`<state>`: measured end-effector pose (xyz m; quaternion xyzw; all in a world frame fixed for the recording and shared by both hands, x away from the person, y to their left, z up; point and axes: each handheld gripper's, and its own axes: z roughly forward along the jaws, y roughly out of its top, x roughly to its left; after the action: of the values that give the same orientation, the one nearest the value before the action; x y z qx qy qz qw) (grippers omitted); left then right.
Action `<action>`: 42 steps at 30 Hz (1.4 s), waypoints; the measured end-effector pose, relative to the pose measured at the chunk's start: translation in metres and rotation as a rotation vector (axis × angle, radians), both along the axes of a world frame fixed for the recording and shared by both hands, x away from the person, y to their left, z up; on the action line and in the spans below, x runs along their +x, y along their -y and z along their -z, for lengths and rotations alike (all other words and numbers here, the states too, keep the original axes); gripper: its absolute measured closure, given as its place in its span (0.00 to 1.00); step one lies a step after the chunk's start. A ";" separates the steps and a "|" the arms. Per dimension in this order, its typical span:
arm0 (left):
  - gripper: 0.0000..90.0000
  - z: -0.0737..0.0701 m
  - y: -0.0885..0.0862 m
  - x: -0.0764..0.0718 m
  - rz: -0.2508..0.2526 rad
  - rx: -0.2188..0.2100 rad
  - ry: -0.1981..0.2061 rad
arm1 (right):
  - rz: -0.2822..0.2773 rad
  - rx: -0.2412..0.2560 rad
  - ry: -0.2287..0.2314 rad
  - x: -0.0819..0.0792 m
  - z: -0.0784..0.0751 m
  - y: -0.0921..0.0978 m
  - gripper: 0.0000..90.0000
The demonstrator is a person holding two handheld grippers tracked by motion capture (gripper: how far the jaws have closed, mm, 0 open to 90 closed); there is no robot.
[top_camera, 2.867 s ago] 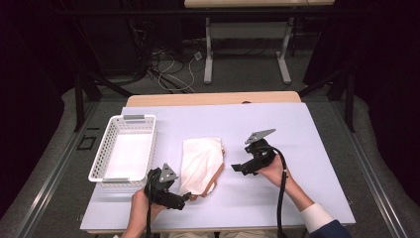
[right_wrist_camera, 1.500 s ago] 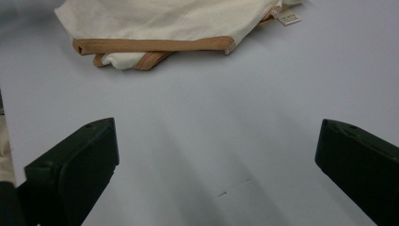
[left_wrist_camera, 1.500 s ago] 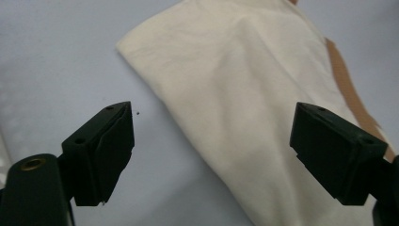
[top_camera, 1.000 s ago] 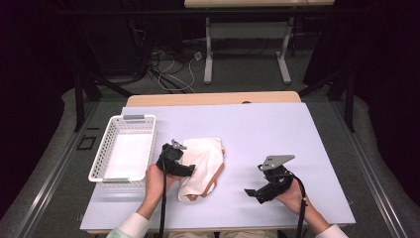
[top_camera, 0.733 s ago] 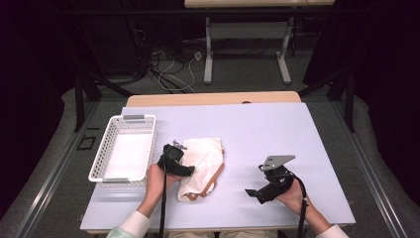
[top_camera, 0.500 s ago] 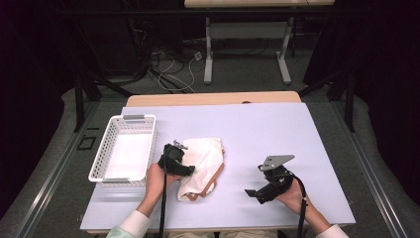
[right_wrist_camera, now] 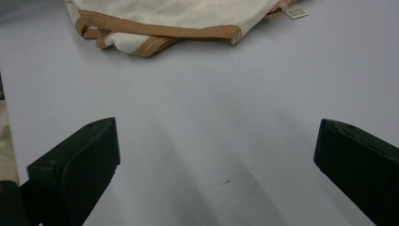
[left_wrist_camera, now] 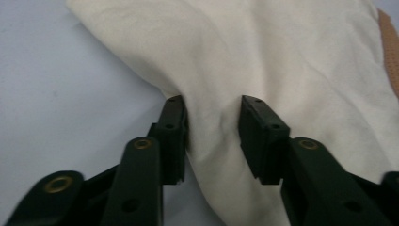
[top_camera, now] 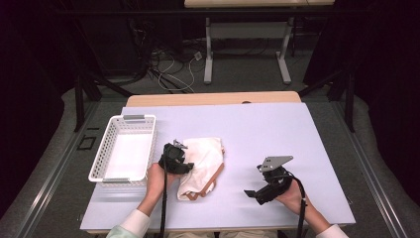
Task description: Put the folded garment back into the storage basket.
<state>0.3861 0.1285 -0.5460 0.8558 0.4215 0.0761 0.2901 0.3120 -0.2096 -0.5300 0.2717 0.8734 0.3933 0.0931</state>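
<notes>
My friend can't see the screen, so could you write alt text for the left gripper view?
Two black claw jaws stand apart around a raised fold of cream cloth, not yet closed. The cloth lies on a pale table, with a tan trim at the right edge.

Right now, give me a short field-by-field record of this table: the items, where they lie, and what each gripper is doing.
cloth: cream garment with tan trim, folded, mid-table
basket: white plastic basket, left of the garment
left gripper: jaws astride a raised fold of the garment, not closed
right gripper: jaws wide open over bare table, apart from the garment
</notes>
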 end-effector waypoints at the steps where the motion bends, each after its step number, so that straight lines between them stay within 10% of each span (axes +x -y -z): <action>1: 0.77 0.000 0.000 0.000 0.005 -0.005 -0.003 | 0.000 -0.002 0.001 0.000 0.001 0.000 0.00; 20: 0.93 -0.001 0.001 -0.001 0.022 -0.046 -0.018 | -0.010 -0.017 -0.007 0.001 0.001 0.001 0.00; 42: 0.93 -0.035 0.003 0.004 0.074 0.045 0.014 | -0.005 -0.025 -0.013 0.002 0.003 0.002 0.01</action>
<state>0.3903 0.1256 -0.5110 0.8764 0.3859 0.0810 0.2764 0.3138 -0.2118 -0.5329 0.2710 0.8796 0.3805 0.0899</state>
